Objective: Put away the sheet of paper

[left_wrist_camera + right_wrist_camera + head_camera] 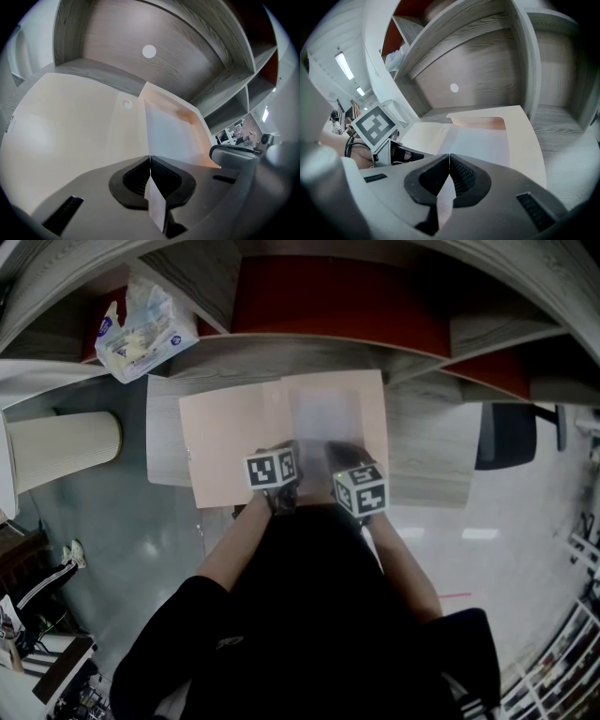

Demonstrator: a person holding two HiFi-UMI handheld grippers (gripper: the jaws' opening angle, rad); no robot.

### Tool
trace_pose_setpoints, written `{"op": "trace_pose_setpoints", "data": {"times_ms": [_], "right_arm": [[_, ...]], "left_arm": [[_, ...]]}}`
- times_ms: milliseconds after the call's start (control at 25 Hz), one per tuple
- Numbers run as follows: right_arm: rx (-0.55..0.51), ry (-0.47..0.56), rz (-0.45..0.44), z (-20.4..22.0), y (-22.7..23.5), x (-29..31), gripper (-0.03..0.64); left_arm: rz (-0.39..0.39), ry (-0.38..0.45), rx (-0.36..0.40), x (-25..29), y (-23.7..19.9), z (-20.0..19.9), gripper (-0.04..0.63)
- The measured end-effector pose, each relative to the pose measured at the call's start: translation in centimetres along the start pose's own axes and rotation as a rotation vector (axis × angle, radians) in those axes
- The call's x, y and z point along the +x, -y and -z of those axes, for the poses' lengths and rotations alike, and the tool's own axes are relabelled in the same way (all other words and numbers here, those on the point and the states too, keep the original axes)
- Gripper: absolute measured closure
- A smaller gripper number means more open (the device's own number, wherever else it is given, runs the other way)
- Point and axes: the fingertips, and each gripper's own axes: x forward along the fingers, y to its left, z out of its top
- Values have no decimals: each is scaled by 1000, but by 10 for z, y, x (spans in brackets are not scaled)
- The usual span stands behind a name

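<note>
Sheet of paper (326,423) flat on right half of open peach folder (230,442), itself on grey wood-grain desk (427,460) below matching shelving (375,343). Held at near edge in 2 places. Left gripper (150,159): jaws together, clamped on near-left stretch of edge, thin white strip visible between ribbed black inner faces. Right gripper (449,159): same state, clamped on near-right stretch. Both angled downward, side by side, close together. Key relation: sheet straight ahead of both sets of jaws, long axis running away from the person toward back of desk, in line with folder's right half. Far edge up against darker peach band at folder's far end; cannot tell whether tucked under a pocket lip or merely lying over it. Near edge apparently raised slightly off folder toward jaws. Neither hand clearly nearer, grip roughly symmetric. Expect square travel only if advanced with both hands together; risk of skew or buckling otherwise, judged from thinness of paper. Materials: paper thin, smooth, white, limp, rectangular. Folder matte card, pale peach, 2 leaves with central crease, rounded cut-out at far end of right leaf. Desk and shelving laminate, grey printed grain, hard and flat.
</note>
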Motion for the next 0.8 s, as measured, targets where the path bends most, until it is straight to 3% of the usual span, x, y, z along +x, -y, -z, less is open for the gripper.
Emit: {"op": "trace_pose_setpoints", "data": {"times_ms": [440, 800], "right_arm": [[-5, 10, -32, 1, -7, -3, 597], [-8, 17, -92, 1, -20, 1, 597]], "left_arm": [[4, -14, 40, -1, 6, 5, 548], [-20, 36, 28, -26, -2, 2, 548]]}}
